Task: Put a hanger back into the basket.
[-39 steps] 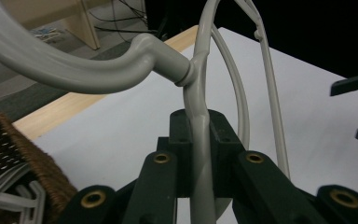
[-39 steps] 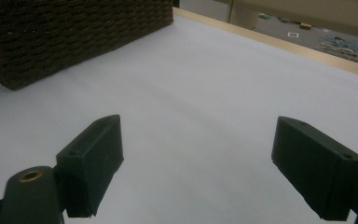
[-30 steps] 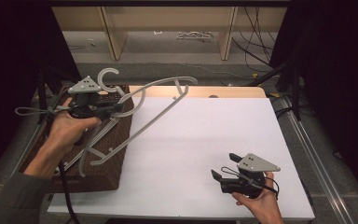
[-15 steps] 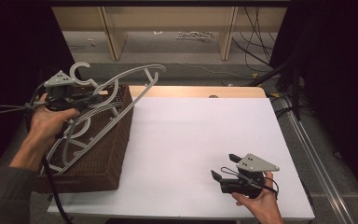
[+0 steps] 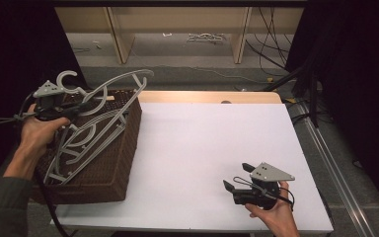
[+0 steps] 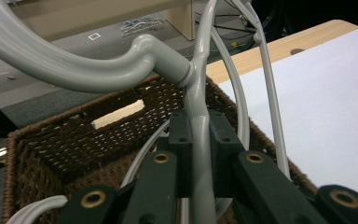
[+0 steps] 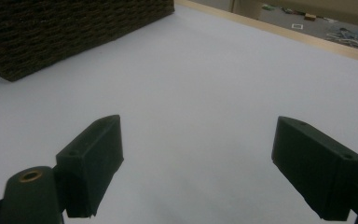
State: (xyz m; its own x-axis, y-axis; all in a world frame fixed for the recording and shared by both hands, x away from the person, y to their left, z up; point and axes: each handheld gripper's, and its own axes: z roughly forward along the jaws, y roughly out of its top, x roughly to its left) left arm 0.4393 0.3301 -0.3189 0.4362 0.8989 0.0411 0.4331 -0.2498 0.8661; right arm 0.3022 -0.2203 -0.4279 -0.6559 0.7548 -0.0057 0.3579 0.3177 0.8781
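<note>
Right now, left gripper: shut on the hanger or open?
Shut. In the left gripper view the left gripper has both jaws pressed against the grey hanger neck, over the wicker basket.

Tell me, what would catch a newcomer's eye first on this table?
Probably the big grey plastic clothes hanger, clamped at its neck by the left gripper and held tilted over the dark brown woven wicker basket at the table's left edge. Next comes the wide white tabletop, where the right gripper sits near the front right with its jaws spread and nothing between them.
</note>
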